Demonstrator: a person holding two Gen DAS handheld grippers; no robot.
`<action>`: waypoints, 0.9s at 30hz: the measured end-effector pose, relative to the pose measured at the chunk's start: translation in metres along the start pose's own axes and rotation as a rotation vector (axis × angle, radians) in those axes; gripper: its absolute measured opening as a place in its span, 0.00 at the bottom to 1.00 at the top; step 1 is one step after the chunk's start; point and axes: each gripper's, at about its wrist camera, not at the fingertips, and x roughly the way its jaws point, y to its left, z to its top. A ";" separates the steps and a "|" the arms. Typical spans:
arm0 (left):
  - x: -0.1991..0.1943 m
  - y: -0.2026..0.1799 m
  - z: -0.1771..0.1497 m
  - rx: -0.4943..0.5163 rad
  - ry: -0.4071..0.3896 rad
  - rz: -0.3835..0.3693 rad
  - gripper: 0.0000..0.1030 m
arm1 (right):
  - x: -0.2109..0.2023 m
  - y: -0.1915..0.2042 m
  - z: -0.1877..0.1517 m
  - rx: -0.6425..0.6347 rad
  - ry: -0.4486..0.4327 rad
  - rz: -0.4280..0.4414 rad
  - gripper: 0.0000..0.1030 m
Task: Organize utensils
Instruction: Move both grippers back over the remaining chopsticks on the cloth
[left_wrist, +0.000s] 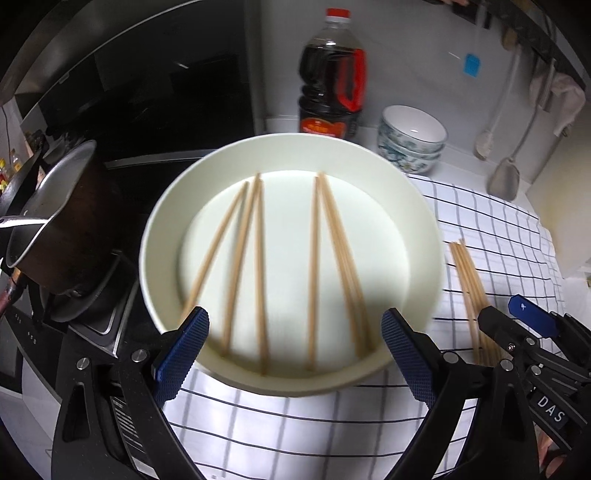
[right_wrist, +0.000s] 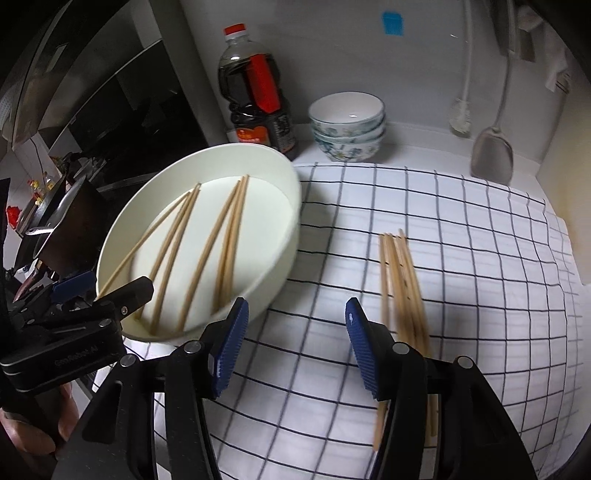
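A white round dish (left_wrist: 173, 236) (right_wrist: 284, 192) sits on the left edge of a checked cloth (left_wrist: 498, 229) (right_wrist: 461, 258), with several wooden chopsticks (left_wrist: 258, 266) (right_wrist: 199, 254) spread inside it. A second bundle of chopsticks (left_wrist: 469, 288) (right_wrist: 402, 288) lies on the cloth to the dish's right. My left gripper (left_wrist: 295, 350) (right_wrist: 99, 290) hovers open over the dish's near rim, its pads clear of it. My right gripper (right_wrist: 295, 350) (left_wrist: 509, 321) is open above bare cloth, and the bundle passes just under its right finger.
A dark sauce bottle (left_wrist: 330, 85) (right_wrist: 258, 96) and stacked patterned bowls (left_wrist: 410, 140) (right_wrist: 347, 125) stand against the back wall. A metal pot (left_wrist: 62, 206) sits on the stove left of the dish. A spatula (right_wrist: 493, 147) and brush (right_wrist: 460, 114) hang at right.
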 end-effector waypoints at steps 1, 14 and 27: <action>0.000 -0.004 -0.001 0.001 -0.001 -0.005 0.90 | -0.001 -0.005 -0.002 0.003 0.001 -0.005 0.51; -0.005 -0.055 -0.012 -0.004 -0.013 -0.036 0.90 | -0.007 -0.068 -0.033 0.017 0.011 -0.072 0.51; 0.001 -0.091 -0.028 0.016 -0.009 -0.031 0.90 | -0.006 -0.111 -0.050 0.042 0.015 -0.092 0.51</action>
